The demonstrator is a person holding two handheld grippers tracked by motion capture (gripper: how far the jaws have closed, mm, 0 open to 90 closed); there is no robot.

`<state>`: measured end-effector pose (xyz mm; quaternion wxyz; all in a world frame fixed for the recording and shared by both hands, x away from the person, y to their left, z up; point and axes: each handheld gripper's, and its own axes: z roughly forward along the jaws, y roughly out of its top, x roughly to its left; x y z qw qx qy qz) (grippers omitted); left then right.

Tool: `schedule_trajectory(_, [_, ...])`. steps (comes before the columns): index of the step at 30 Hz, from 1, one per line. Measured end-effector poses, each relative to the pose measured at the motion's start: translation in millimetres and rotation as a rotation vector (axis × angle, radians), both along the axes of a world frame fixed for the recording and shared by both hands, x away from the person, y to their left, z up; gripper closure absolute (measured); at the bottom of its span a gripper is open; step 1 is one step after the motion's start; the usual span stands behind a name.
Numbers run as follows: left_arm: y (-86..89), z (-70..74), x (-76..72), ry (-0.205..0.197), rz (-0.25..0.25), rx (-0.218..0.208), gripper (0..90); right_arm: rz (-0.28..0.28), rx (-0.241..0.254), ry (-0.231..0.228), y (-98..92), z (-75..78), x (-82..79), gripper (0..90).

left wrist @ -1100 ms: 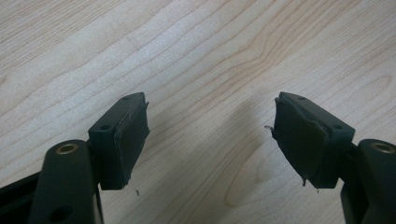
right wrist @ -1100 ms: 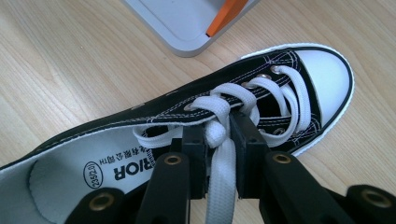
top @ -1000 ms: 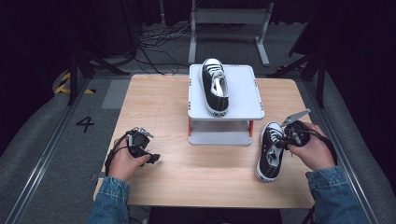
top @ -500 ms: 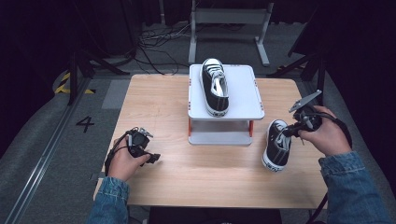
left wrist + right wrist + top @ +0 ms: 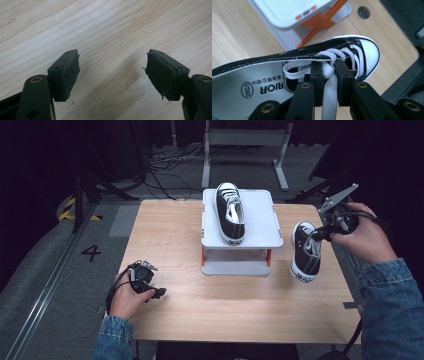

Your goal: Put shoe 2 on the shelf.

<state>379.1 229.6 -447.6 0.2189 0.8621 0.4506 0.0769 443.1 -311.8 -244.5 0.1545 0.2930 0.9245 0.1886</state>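
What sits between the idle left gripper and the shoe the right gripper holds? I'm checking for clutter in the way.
In the high view, bare wooden table lies between the left gripper and the held shoe; the white stand sits farther back.

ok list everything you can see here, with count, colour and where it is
sneaker on stand: 1, black with white toe, sole and laces, on top of the white stand, left of its middle
held sneaker: 1, same black and white, right of the stand, heel hanging toward the table, gripped at the tongue and laces
stand: 1, white top and base with orange legs, far middle of the table
table: 1, light wood, centre of the high view
metal frame: 1, grey, on the floor behind the table
floor number 4: 1, black, left of the table
left claw: 1, black, jaws open over bare wood, near left of the table
right claw: 1, black, shut on the held sneaker
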Motion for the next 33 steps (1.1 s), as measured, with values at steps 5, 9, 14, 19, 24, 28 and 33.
schedule_trajectory(5, [0.0,-0.8,-0.7,0.002,0.0,-0.003,27.2,0.022,0.003,-0.064,11.9,24.7,7.4,78.6])
schedule_trajectory(9, [-2.2,-1.1,0.8,0.003,-0.003,-0.003,27.2,0.053,-0.006,-0.102,28.6,33.5,14.1,78.6])
schedule_trajectory(14, [-4.8,-1.1,3.6,0.004,-0.017,-0.005,27.2,0.101,-0.026,-0.135,53.7,37.2,27.2,78.6])
schedule_trajectory(19, [-6.3,-1.1,6.7,0.0,-0.025,-0.011,27.2,0.125,-0.035,-0.164,76.3,39.2,39.6,78.7])
schedule_trajectory(24, [-8.6,-2.3,8.2,0.001,-0.031,-0.012,27.3,0.153,-0.063,-0.205,99.2,38.0,55.5,78.6])
schedule_trajectory(28, [-8.7,-2.4,8.5,0.001,-0.04,-0.01,27.3,0.172,-0.077,-0.224,111.0,35.0,66.8,78.6])
schedule_trajectory(33, [-8.6,-3.3,7.4,0.007,-0.035,-0.009,27.3,0.203,-0.102,-0.236,125.1,30.3,77.7,78.7])
